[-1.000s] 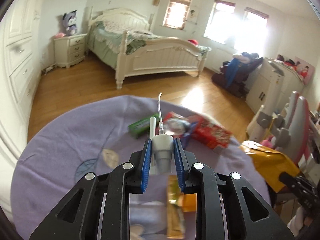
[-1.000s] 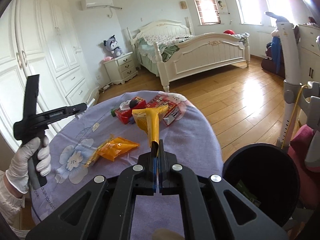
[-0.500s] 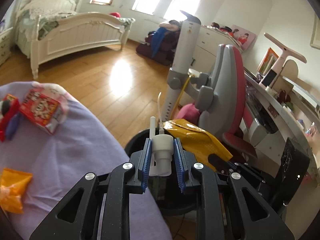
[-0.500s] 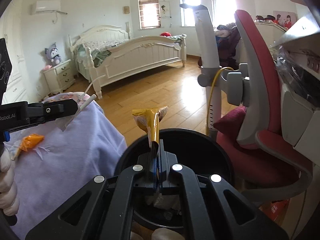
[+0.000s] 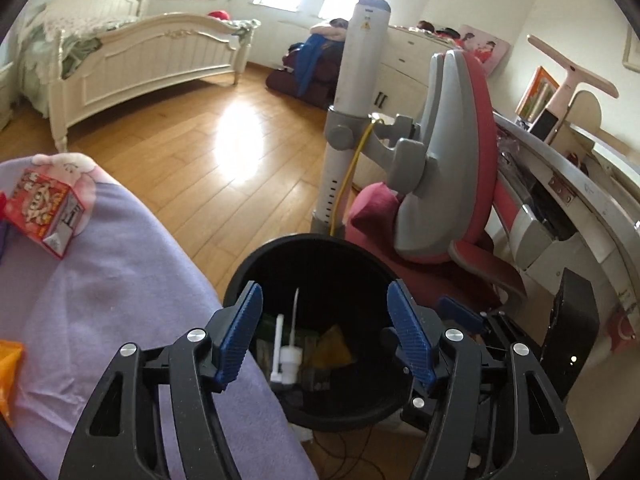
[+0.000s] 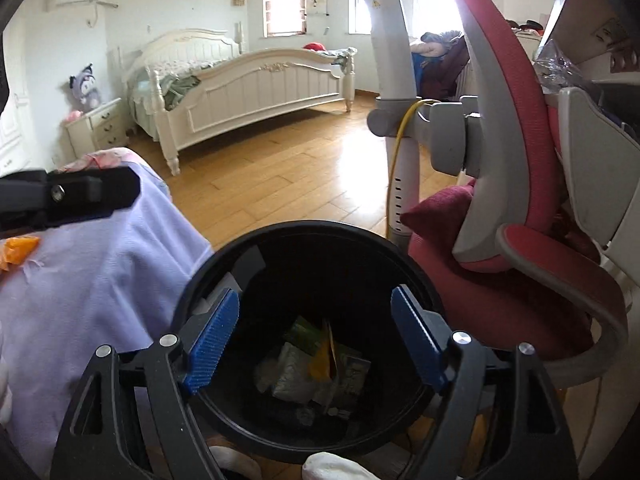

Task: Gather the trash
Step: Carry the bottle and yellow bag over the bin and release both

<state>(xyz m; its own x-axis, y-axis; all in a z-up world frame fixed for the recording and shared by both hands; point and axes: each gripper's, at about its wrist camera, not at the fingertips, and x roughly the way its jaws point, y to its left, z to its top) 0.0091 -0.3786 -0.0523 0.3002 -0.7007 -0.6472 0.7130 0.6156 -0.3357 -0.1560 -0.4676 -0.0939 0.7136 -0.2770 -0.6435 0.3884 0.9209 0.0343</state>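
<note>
Trash is partly gathered, as far as I can judge. Going from the left: on the purple-covered worktop point(image 5: 120, 280) an orange wrapper point(image 5: 10, 376) sits at the near edge and a red carton point(image 5: 46, 216) lies farther back by a pink plush toy point(image 5: 68, 164), so pieces remain to be picked up.

Beside the worktop stands the black bin point(image 5: 320, 244), and both tools hang over its mouth. The left gripper point(image 5: 324, 336) is spread wide and holds nothing; straight below it, inside the bin, lie a white pump top point(image 5: 290, 356) with its thin tube and a yellow wrapper point(image 5: 332, 348) just beside it.

The right gripper point(image 6: 316, 344) is also wide and empty, hovering above the bin point(image 6: 312, 232), where the yellow wrapper point(image 6: 324, 356) rests on a pile of white and green packets point(image 6: 296, 364).

To the right of the bin are a red chair point(image 5: 460, 160) and a cluttered desk point(image 5: 560, 168).

Next would probably be a return to the worktop for the orange wrapper and the carton.
</note>
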